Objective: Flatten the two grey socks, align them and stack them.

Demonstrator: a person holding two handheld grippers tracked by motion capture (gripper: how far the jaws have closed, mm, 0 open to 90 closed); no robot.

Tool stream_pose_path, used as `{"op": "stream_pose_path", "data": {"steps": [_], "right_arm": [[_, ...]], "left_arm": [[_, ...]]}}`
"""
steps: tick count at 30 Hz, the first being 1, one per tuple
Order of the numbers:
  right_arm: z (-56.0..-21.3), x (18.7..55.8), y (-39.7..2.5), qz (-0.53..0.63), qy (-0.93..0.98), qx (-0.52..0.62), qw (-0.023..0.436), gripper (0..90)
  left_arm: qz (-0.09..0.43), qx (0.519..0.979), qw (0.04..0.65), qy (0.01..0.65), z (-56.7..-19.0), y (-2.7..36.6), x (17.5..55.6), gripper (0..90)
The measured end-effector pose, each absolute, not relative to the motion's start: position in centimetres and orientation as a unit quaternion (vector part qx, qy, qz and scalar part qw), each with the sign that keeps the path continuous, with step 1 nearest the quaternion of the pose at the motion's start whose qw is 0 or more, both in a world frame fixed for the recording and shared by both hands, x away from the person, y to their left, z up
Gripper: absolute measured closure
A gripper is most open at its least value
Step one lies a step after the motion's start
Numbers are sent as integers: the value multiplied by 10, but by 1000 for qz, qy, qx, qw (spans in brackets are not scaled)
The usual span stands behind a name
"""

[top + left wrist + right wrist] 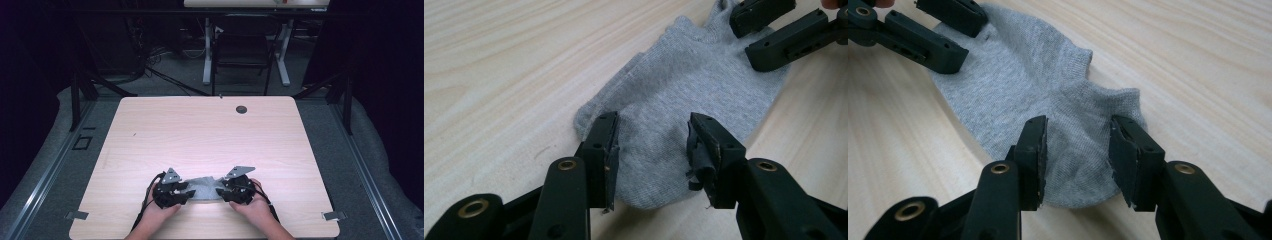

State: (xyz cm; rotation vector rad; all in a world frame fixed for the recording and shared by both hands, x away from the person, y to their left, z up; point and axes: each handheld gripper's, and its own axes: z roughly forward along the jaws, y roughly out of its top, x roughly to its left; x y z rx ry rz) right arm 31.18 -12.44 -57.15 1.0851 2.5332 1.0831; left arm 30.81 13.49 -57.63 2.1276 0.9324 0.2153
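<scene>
A grey ankle sock (204, 188) lies flat on the wooden table near its front edge, between my two grippers. My left gripper (186, 193) sits at the sock's left end, and in the left gripper view it (653, 150) stands open with its jaws straddling that end of the sock (684, 95). My right gripper (221, 192) is at the sock's right end; in the right gripper view it (1077, 150) is open too, jaws either side of the sock (1048, 100). Each gripper view also shows the other gripper's jaws at the sock's far end.
The light wooden table (210, 135) has a dark round cable hole (241, 109) near its far edge. Metal brackets (334, 216) sit at the front corners. Beyond the table stand a dark chair (242, 50) and white desk legs.
</scene>
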Motion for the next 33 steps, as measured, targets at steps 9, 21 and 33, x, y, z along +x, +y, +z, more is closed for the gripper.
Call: {"op": "stream_pose_path", "data": {"steps": [9, 21, 33], "right_arm": [[-575, 323, -125, 380, 840, 378, 90, 587], [-573, 329, -122, 373, 842, 379, 90, 585], [-552, 319, -121, 392, 840, 360, 107, 521]], "left_arm": [[83, 829, 402, 380, -578, 136, 318, 561], [73, 823, 406, 390, -577, 138, 321, 553], [92, 821, 423, 373, -550, 136, 314, 472]]}}
